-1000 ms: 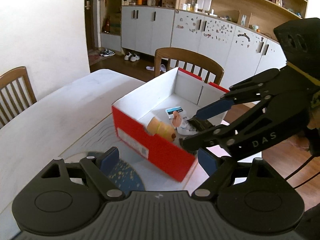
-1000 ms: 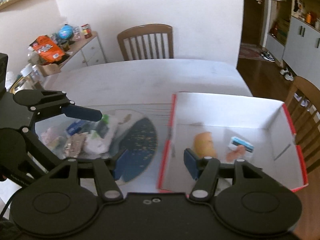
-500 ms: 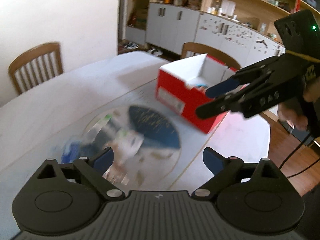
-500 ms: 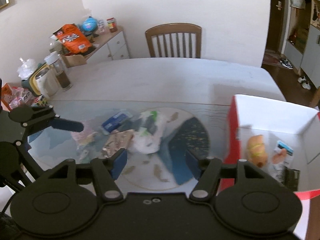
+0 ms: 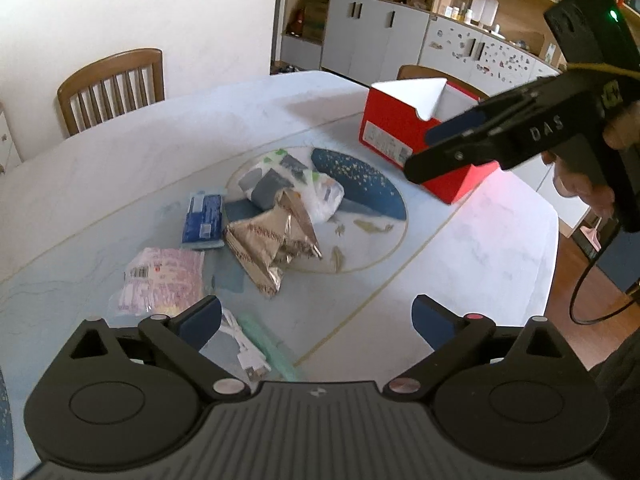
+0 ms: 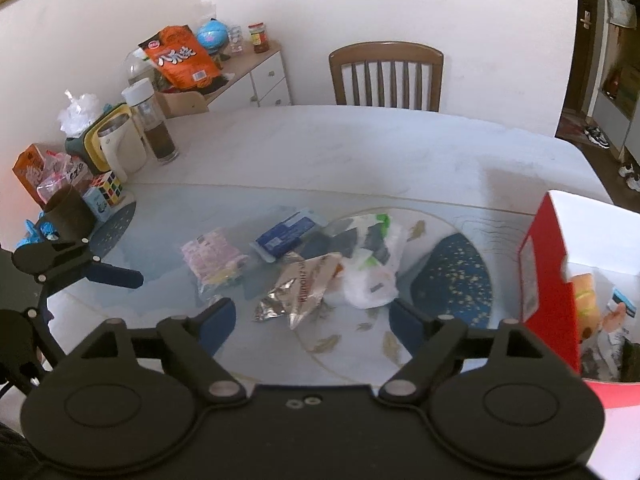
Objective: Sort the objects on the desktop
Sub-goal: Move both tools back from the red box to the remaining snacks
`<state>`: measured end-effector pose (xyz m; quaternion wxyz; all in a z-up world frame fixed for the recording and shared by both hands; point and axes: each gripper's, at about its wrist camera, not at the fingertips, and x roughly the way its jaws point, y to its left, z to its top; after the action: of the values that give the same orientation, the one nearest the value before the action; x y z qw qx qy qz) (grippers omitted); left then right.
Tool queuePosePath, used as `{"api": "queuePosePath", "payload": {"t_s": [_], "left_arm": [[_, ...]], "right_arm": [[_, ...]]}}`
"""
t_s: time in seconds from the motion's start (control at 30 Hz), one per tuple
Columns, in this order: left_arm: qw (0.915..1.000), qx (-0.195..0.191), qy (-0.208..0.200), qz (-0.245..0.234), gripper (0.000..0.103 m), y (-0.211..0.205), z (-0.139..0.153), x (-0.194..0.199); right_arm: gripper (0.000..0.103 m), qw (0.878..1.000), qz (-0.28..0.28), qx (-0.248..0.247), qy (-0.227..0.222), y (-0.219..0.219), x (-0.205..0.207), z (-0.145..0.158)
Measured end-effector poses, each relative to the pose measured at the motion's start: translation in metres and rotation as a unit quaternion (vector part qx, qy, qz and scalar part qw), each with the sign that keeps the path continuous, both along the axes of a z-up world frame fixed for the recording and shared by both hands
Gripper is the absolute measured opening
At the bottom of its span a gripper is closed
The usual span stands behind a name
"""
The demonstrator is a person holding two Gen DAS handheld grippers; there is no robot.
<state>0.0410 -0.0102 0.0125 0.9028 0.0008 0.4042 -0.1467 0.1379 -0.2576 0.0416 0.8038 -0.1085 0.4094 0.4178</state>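
Two claws, both spread wide with nothing between the fingers. Left claw (image 5: 316, 314) hangs over the near edge of the surface (image 5: 460, 264); right claw (image 6: 312, 320) hangs over the packet pile, and its side reads "DAS" in the left view.

Red box (image 5: 404, 136) sits at the far right of the surface, open top, white inside, with a white label on its short red side, print too small to read. Inside the box, seen from the right wrist: an orange toy (image 6: 586, 294) and a small blue-and-white card (image 6: 624, 300).

Loose pile lies on the round blue-and-white pattern mid-surface:
- foil bag (image 5: 268, 236), crumpled, brown lettering, not legible; long axis runs from near-left to far-right in the left view.
- white bag (image 5: 288, 184) with grey and green patches, touching the foil bag on its far side.
- blue pack (image 5: 203, 220), flat, long axis pointing away from the left claw, just beside the foil bag.
- pink pack (image 5: 160, 280), flat, barcode sticker on its corner, just ahead of the left claw's left finger.
- white cable (image 5: 246, 350) and a green strip (image 5: 268, 350) under the left claw.

Back left: orange snack bag (image 6: 180, 56) with white Chinese characters, a Rubik's cube (image 6: 106, 188).
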Motion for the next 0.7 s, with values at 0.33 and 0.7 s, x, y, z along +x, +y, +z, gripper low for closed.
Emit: {"api": "queuePosePath", "payload": {"t_s": [0.33,0.7], "left_arm": [[0.9991,0.004,0.018,0.037,0.102,0.015,-0.029,0.000],[0.9966,0.008,0.027,0.077,0.102,0.039,-0.045,0.009]], "right_arm": [[0.085,1.000,0.012,-0.015,0.015,0.021,-0.017,-0.022],[0.084,0.999,0.017,-0.037,0.029,0.038,-0.026,-0.049]]}}
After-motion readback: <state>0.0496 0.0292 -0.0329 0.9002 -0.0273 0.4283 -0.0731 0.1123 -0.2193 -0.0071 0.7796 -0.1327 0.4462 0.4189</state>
